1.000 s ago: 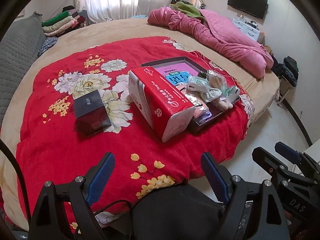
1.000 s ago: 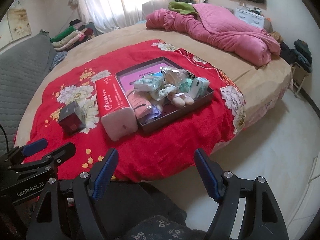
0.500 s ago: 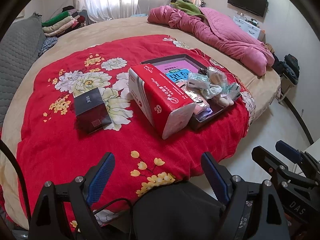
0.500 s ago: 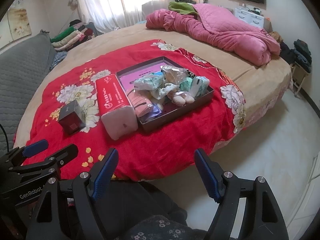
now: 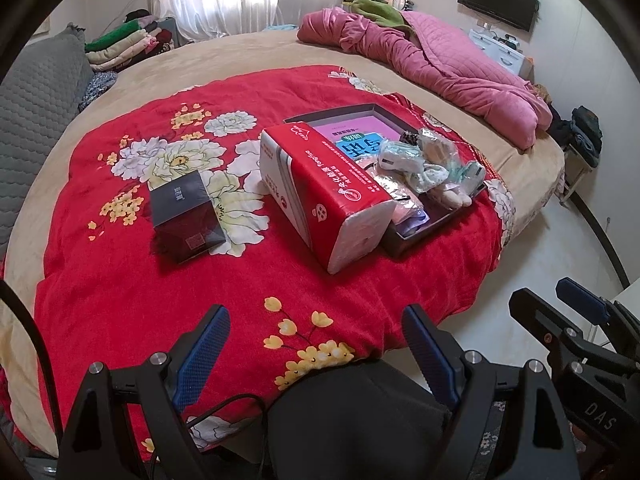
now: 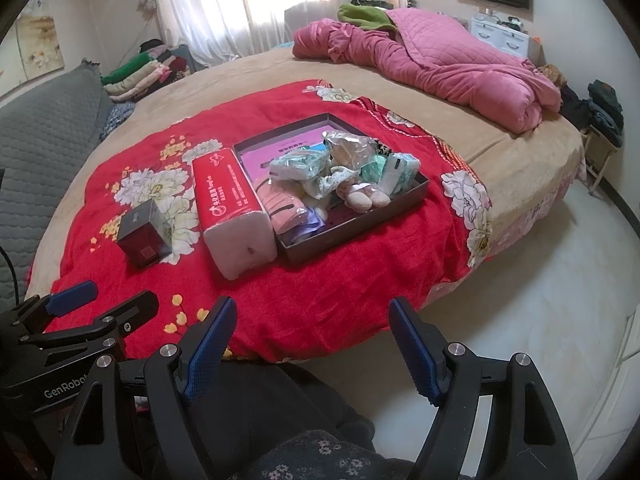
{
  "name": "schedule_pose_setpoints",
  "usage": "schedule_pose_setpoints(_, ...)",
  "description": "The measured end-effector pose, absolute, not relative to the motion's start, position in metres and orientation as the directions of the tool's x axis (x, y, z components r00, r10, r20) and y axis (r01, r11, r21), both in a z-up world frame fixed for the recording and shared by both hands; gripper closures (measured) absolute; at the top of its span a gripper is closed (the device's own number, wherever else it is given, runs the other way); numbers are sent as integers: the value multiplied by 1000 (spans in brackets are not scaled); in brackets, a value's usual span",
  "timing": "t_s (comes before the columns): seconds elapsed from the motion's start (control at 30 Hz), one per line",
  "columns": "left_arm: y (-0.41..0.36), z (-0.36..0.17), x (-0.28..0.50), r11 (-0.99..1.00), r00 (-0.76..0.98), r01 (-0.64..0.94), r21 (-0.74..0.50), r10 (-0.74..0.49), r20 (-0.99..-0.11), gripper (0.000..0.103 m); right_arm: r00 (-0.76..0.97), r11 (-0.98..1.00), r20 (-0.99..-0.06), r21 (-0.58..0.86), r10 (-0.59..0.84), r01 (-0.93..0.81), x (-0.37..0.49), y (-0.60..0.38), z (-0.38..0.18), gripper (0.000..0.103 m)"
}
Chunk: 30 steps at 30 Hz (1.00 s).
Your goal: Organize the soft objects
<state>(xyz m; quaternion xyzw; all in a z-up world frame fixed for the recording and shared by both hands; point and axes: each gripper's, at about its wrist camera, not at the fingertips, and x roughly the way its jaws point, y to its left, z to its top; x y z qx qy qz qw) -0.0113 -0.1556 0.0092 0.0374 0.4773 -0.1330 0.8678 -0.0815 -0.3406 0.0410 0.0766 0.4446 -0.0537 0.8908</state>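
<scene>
A dark shallow tray (image 6: 360, 229) (image 5: 434, 227) on the red floral blanket (image 5: 120, 280) holds several soft packets, small pouches and tissue packs (image 6: 316, 172) (image 5: 420, 160). A red tissue pack (image 5: 324, 188) (image 6: 228, 208) lies along the tray's left side. A dark small box (image 5: 186, 216) (image 6: 144, 236) sits further left. My left gripper (image 5: 316, 344) is open and empty, held back over the blanket's near edge. My right gripper (image 6: 312, 340) is open and empty, also short of the bed.
A crumpled pink quilt (image 6: 440, 68) lies at the far right of the round bed. Folded clothes (image 6: 140, 72) are stacked at the back left. A grey padded headboard (image 5: 32, 100) is on the left. Bare floor (image 6: 540, 300) lies on the right.
Both grippers have drifted slightly; the view of the bed has shifted a little. Nothing on the bed has moved and both grippers stay open.
</scene>
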Motion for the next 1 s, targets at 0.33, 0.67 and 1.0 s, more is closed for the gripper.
schedule_pose_setpoints(0.33, -155, 7, -9, 962, 502, 267, -59, -191, -844, 16, 596, 983, -803, 87, -28, 163, -81, -341, 40, 24)
schedule_pose_setpoints(0.67, -154, 3, -8, 964, 498, 259, -51, -179, -848, 16, 595, 984, -803, 87, -25, 159, -81, -339, 38, 24)
schedule_pose_setpoints(1.0, -153, 2, -8, 966, 497, 255, -47, -172, -851, 16, 593, 984, -805, 88, -23, 157, -81, -339, 38, 24)
